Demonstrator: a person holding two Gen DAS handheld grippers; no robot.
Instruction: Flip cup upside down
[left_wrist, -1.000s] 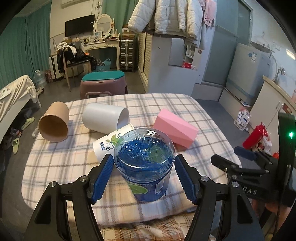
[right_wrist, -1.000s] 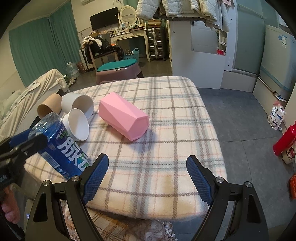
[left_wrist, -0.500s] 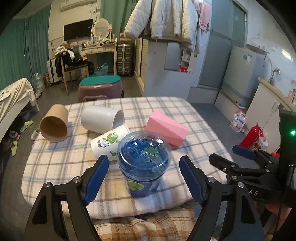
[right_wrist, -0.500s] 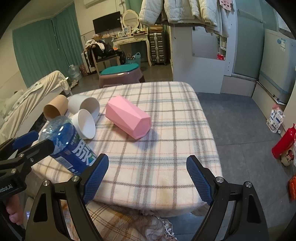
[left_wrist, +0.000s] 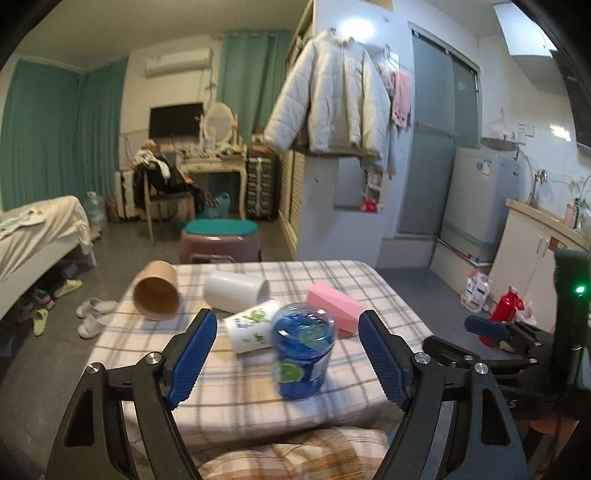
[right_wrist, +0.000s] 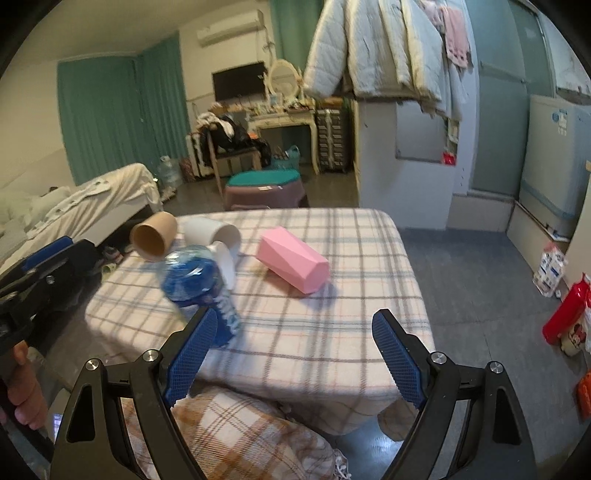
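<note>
Bedroom clutter framed a small table (left_wrist: 373, 291) under a plaid cloth, and both your tools sat off its near edge. Your left gripper (left_wrist: 286, 360) had its jaws spread wide and held nothing; a second before, they bracketed the blue cup (left_wrist: 303, 350) closely, and since then you had drawn back and up, so the cup stood free, well ahead of the fingertips, on the near edge of the table. It rested bottom-up, the clear base on top, so the flip looked done for this one, though blur left me unsure whether it sat quite plumb. Your right gripper (right_wrist: 295, 354) was also spread and empty, low at the near edge, having done nothing to the cups through the last second. Beyond the blue cup lay the printed white cup (left_wrist: 251, 326), touching or just beside it, on its side with green leaf art. Behind that were the plain white cup (left_wrist: 234, 291) and the brown paper cup (left_wrist: 157, 295), toward the far left corner, both on their sides with mouths toward you. The pink faceted cup (left_wrist: 334, 306) lay on its side right of centre. Four cups remained to be flipped, in my judgement. White lettering ran down the blue cup's wall in the right view, too smeared to read; no other writing was legible.
</note>
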